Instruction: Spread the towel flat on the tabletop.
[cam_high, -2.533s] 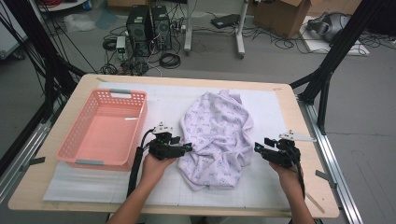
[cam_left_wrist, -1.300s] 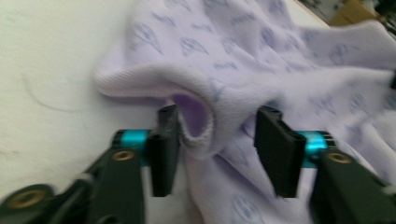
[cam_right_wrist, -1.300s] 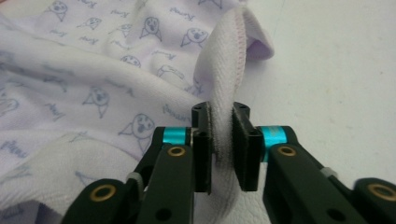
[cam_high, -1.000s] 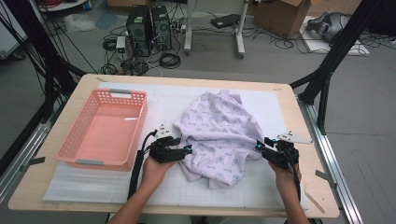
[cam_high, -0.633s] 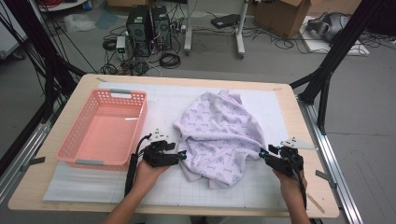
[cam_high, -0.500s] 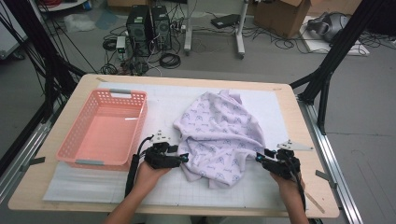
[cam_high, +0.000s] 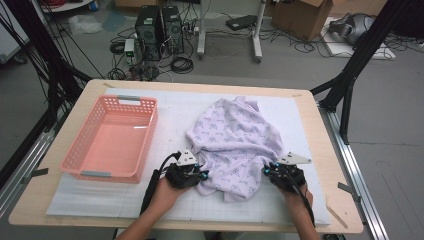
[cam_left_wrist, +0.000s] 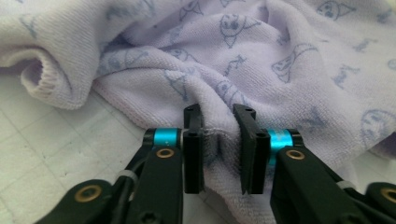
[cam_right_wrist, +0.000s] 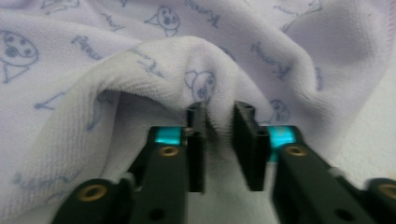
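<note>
Crumpled lavender terry towel (cam_high: 232, 145) with cartoon print on gridded white desk (cam_high: 320, 150), left tongs (cam_left_wrist: 219, 140) and right tongs (cam_right_wrist: 218, 140) just closing, each pinching a fold, pink lattice basket (cam_high: 75, 155) alongside

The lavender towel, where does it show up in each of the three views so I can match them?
High view: the lavender towel lies crumpled mid-table, right of the pink basket.
Left gripper view: its folds span the upper frame, hem between the fingers.
Right gripper view: a raised fold sits above the fingers.
Shared landmark: the white gridded mat under the towel.
</note>
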